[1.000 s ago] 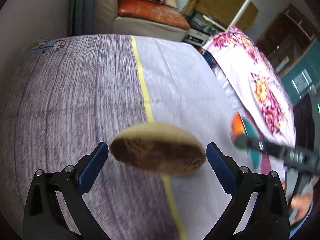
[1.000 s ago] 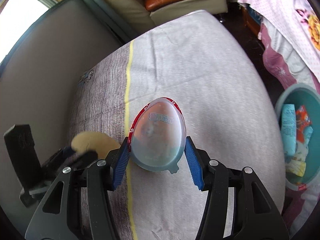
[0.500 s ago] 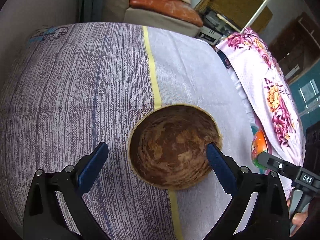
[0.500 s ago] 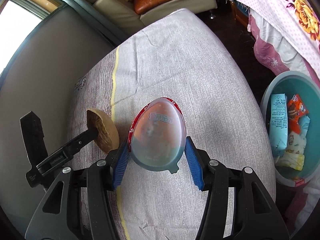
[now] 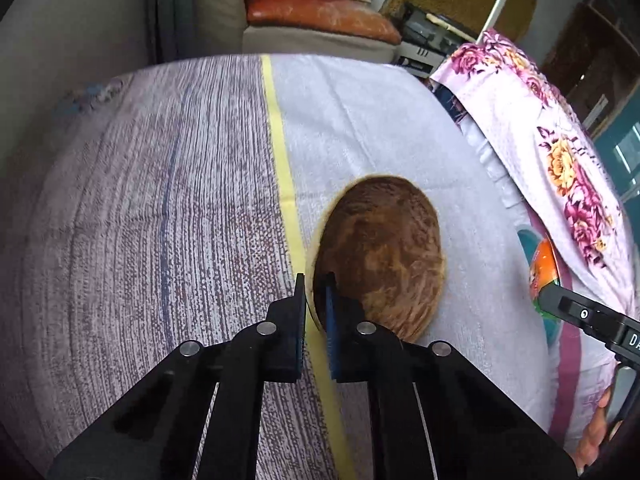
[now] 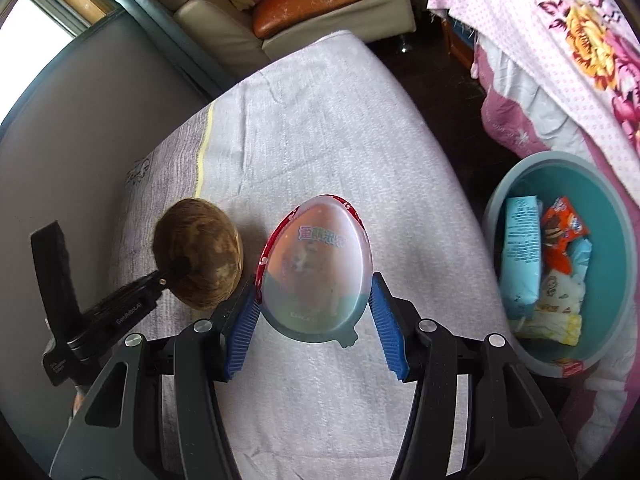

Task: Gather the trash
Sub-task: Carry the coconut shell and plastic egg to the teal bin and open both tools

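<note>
Left view: left gripper (image 5: pixel 316 280) jaws have just closed, pinching the shell's (image 5: pixel 380 256) rim at 7 o'clock, hollow facing up over the cloth (image 5: pixel 160 200)

Right view: right gripper (image 6: pixel 316 312) clamps the egg (image 6: pixel 316 264), long axis toward 12; only here, the basin (image 6: pixel 616 248) of wrappers at 3

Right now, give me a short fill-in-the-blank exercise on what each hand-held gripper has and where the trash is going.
1. The left hand-held gripper pinches the rim of the brown ____.
2. The right hand-held gripper holds a plastic ____.
3. The wrappers lie in the teal ____.
4. A ____ stripe runs down the cloth.

Missing words: shell; egg; basin; yellow
</note>
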Demonstrator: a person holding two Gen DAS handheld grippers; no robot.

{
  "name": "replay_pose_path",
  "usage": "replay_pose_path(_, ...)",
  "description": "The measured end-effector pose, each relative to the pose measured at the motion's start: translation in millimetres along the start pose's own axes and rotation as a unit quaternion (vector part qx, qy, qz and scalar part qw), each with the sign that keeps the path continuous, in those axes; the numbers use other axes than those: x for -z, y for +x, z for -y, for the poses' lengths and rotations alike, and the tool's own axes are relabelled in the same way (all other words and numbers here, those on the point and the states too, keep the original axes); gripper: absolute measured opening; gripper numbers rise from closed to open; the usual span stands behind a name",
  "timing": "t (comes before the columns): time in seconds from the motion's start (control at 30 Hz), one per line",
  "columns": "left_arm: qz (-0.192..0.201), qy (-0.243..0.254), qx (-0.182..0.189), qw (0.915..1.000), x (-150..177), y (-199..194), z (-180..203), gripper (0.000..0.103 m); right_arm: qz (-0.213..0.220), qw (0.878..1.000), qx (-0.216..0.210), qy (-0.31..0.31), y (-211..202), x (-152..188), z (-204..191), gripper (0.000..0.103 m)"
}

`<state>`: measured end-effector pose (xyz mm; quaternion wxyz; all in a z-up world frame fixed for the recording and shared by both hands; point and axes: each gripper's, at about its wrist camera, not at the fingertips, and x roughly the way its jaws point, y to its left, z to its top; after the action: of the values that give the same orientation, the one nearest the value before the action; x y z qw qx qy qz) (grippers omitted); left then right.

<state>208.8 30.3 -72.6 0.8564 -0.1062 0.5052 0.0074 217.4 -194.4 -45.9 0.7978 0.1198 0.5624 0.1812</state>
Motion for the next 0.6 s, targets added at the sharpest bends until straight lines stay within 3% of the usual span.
replay_pose_path(0.37, 0.021, 0.038, 0.009, 0.9990, 10, -29, 41, 0.006, 0.021, 0.999, -0.005, 0.025, -26, 14, 31, 0.052)
replay_pose_path(0.6, 0.023, 0.078, 0.041, 0.9958, 14, -36, 100, 0.006, 0.060, 0.997, -0.001, 0.043, -60, 23, 62, 0.052)
